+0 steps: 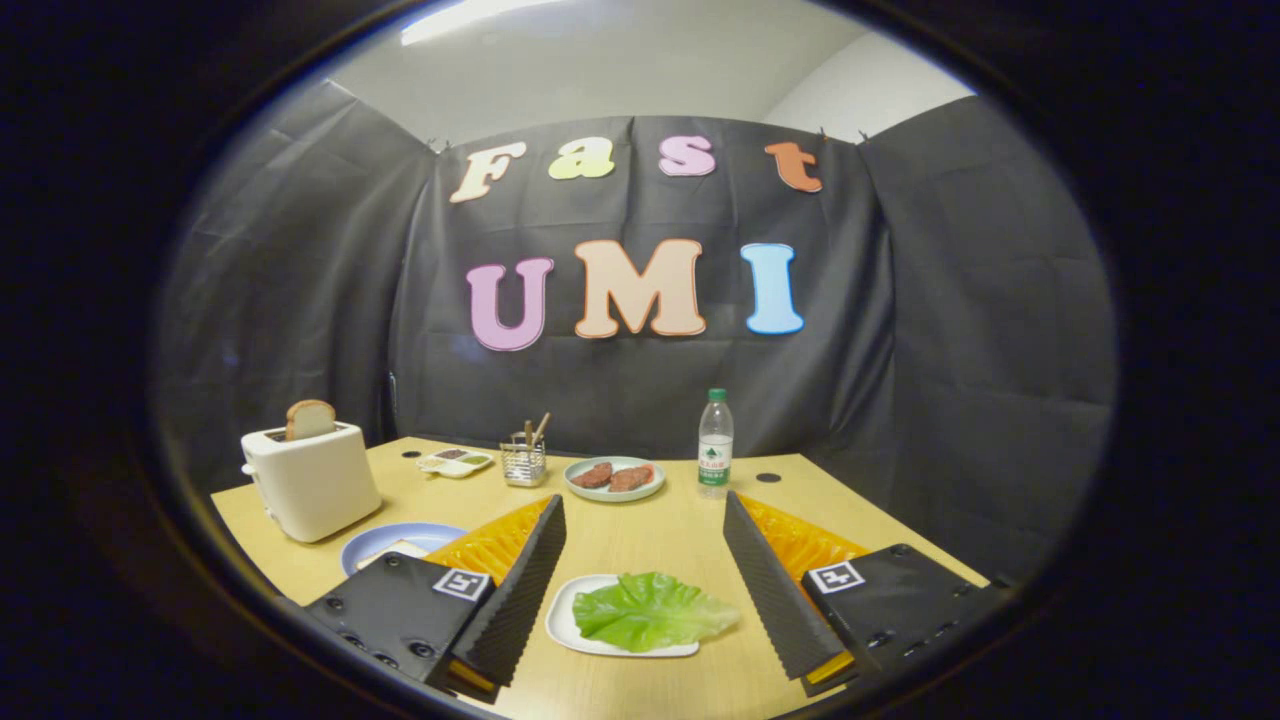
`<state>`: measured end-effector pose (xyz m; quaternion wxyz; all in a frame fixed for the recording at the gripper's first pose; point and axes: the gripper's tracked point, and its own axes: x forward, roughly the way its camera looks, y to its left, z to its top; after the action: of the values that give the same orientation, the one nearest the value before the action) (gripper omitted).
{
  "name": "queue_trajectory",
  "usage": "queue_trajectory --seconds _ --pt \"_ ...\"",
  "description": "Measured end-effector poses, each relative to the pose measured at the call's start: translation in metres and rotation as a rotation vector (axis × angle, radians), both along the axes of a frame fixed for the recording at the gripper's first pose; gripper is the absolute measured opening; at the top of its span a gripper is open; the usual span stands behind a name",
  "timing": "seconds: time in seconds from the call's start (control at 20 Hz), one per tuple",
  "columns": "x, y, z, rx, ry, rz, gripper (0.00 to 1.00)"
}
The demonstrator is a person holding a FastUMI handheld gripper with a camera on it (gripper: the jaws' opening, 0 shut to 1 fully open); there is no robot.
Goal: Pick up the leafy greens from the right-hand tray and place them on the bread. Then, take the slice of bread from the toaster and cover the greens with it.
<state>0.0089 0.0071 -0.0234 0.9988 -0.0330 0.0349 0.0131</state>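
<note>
Two risks I see from here. The tongs stand spread wide and hold nothing, above the leafy greens, which lie on a white tray near the front edge of the surface. The leaf is thin and limp, so it may slip out or tear. The bread on the blue plate is half hidden behind the left finger, near the toaster at the left edge, so the drop may miss.
</note>
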Motion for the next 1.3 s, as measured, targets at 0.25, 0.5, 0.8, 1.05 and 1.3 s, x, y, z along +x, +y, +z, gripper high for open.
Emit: queue_trajectory --seconds 0.25,0.5,0.8,1.05,1.3 --pt "0.011 -0.039 -0.027 0.035 0.087 -0.081 0.99" --pt "0.029 -0.065 -0.071 0.091 0.214 -0.124 0.99" --pt "0.045 -0.075 -0.114 0.255 0.337 -0.087 0.98" --pt "0.05 -0.094 -0.141 0.303 0.402 -0.124 0.98" --pt "0.05 -0.092 -0.161 0.371 0.457 -0.091 0.97"
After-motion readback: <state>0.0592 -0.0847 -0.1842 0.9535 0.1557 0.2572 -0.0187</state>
